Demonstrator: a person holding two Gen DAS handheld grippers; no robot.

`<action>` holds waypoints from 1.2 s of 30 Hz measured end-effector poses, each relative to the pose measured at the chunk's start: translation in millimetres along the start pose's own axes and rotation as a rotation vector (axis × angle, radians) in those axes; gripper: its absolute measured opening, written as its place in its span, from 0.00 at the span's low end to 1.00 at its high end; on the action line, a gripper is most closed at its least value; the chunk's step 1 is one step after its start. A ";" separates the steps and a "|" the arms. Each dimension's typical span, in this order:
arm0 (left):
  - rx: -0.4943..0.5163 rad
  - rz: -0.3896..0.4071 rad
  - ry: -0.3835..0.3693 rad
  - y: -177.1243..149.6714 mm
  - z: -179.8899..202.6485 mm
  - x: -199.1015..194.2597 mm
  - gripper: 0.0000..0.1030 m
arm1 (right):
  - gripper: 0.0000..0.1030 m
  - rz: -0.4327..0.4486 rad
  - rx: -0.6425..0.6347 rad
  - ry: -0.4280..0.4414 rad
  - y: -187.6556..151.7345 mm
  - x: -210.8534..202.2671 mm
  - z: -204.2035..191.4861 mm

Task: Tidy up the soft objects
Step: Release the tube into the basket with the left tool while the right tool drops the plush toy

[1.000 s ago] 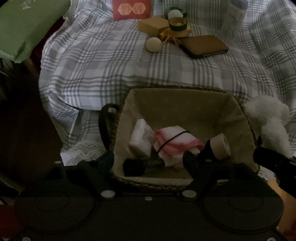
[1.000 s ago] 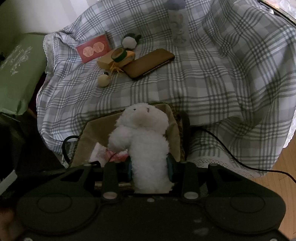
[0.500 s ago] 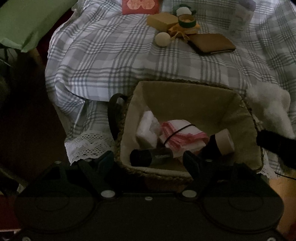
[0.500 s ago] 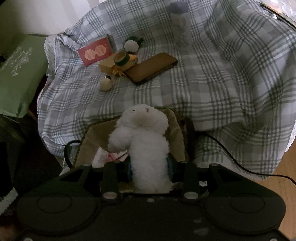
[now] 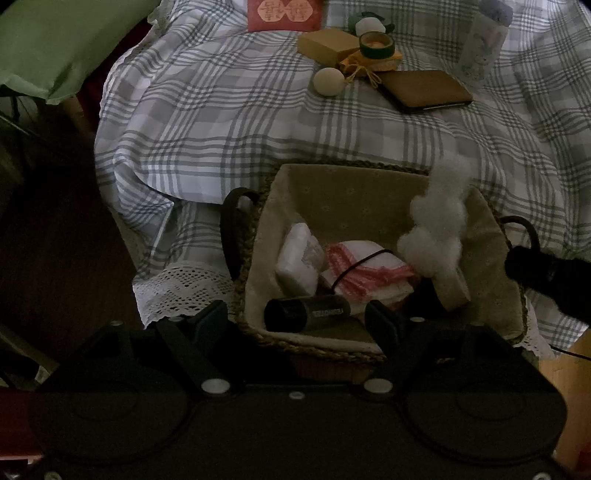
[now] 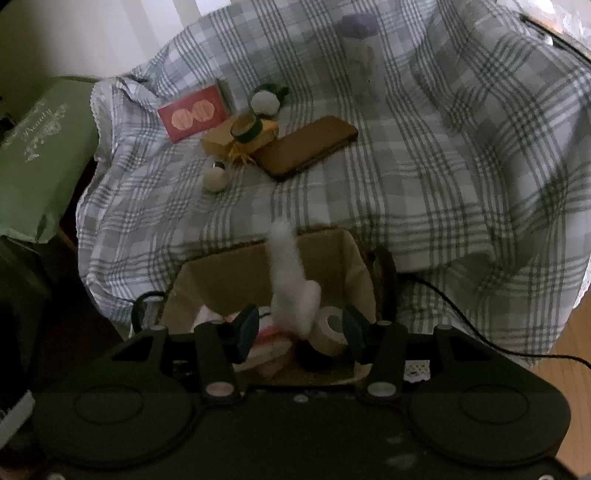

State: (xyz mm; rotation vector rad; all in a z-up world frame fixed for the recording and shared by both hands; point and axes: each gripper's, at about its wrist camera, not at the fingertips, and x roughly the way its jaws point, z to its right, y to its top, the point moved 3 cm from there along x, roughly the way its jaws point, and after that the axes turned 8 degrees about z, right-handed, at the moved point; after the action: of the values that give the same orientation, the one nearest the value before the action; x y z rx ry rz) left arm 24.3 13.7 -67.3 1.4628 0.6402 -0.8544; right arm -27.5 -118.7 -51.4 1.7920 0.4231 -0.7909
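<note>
A white plush toy [image 5: 437,229] is dropping into the lined woven basket [image 5: 369,192], blurred between the open fingers of my right gripper [image 6: 301,330]; it also shows in the right wrist view [image 6: 291,280]. The basket holds a white packet [image 5: 299,262], a red-and-white folded cloth [image 5: 365,273], a black cylinder [image 5: 306,314] and a tape roll [image 6: 330,328]. My left gripper [image 5: 295,319] is open and empty at the basket's near rim. A small cream ball [image 5: 328,82] lies on the plaid cloth further back.
On the plaid cloth [image 5: 221,110] at the back lie a red card [image 5: 284,14], a tan box [image 5: 328,42], a green-banded tape ring [image 5: 376,44], a brown case [image 5: 424,90] and a tall pale cup [image 5: 484,48]. A green bag [image 6: 37,155] stands left. A black cable [image 6: 480,339] runs right.
My right gripper has opened and let go of the white plush, which now falls into the basket. Both grippers have drawn back a little from the basket.
</note>
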 end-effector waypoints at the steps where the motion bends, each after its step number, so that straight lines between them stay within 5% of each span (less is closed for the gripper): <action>1: 0.000 0.000 0.002 0.0 -0.1 -0.1 0.75 | 0.48 -0.009 0.002 -0.002 -1.8 1.1 0.7; 36: -0.015 -0.019 0.027 -0.5 -4.0 2.9 0.75 | 0.49 -0.123 0.015 -0.047 -8.1 11.3 2.8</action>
State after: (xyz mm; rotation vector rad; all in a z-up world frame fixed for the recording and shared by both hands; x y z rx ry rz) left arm 26.0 17.4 -70.1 1.4586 0.6804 -0.8440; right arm -25.4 -119.5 -65.4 1.7702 0.5011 -0.9217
